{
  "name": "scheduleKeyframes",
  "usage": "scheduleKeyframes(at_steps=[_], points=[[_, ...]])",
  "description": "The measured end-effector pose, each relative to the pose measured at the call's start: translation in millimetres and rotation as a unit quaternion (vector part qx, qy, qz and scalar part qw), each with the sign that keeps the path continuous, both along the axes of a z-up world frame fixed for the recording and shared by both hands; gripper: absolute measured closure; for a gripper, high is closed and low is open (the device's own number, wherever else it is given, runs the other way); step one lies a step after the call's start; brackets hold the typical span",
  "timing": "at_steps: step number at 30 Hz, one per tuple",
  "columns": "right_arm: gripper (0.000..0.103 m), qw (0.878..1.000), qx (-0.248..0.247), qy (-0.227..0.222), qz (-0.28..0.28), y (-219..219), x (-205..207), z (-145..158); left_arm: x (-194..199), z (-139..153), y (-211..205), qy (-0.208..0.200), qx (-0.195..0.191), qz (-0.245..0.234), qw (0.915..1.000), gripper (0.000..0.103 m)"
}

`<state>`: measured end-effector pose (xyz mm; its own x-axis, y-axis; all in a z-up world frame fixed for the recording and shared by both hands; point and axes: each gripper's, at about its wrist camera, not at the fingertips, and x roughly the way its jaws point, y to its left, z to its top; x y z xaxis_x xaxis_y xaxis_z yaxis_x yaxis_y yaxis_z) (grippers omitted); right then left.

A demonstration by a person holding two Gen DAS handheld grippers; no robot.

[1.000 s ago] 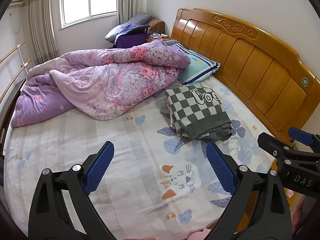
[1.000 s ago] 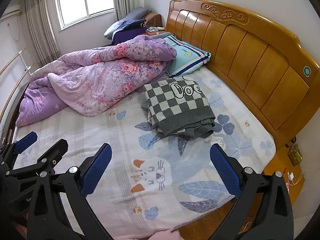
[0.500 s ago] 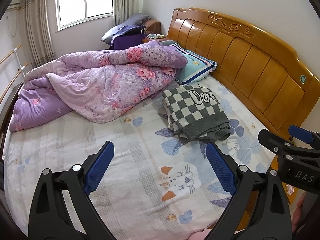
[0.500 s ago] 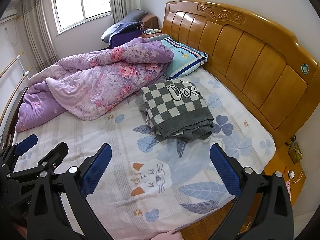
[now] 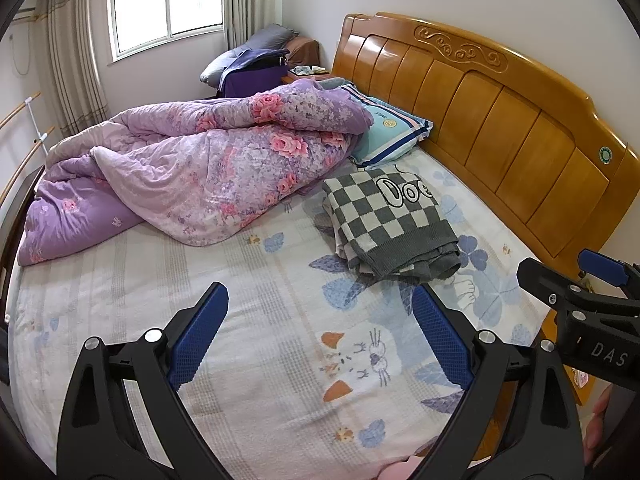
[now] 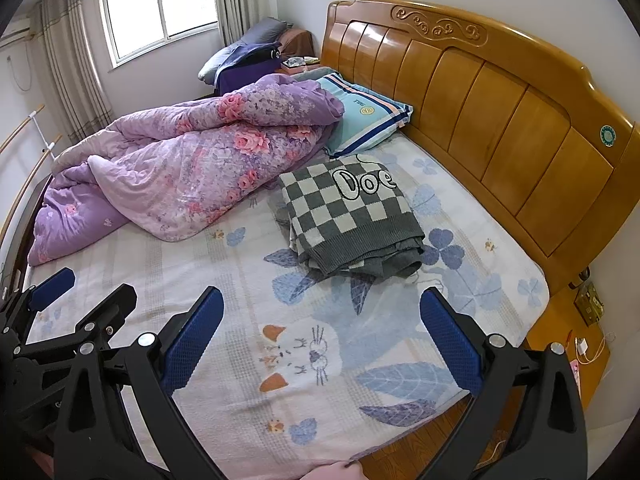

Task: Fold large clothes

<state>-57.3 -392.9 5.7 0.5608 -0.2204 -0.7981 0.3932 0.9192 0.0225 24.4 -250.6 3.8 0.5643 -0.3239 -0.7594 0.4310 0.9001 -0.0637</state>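
Left gripper point(image 5: 320, 336) spread wide, empty, hovering over the near part of the bed sheet point(image 5: 248, 360); right gripper point(image 6: 320, 336) likewise wide apart and empty, just beside it, both above the cat print. Folded checkered sweater point(image 6: 352, 220) lies flat on the sheet ahead of both grippers, well apart from them, near the wooden headboard point(image 6: 500, 108). Crumpled purple floral quilt point(image 5: 200, 160) touches the sweater's far left side; striped pillow point(image 6: 364, 116) just behind it against the headboard
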Motion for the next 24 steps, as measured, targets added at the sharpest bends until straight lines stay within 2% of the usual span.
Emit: scheduleKeyframes(at_steps=[24], points=[[0.008, 1.000, 0.003, 0.004, -0.001, -3.8, -0.5, -1.1, 2.7, -9.5, 0.3, 0.008, 0.003, -0.018, 0.9998, 0.009]])
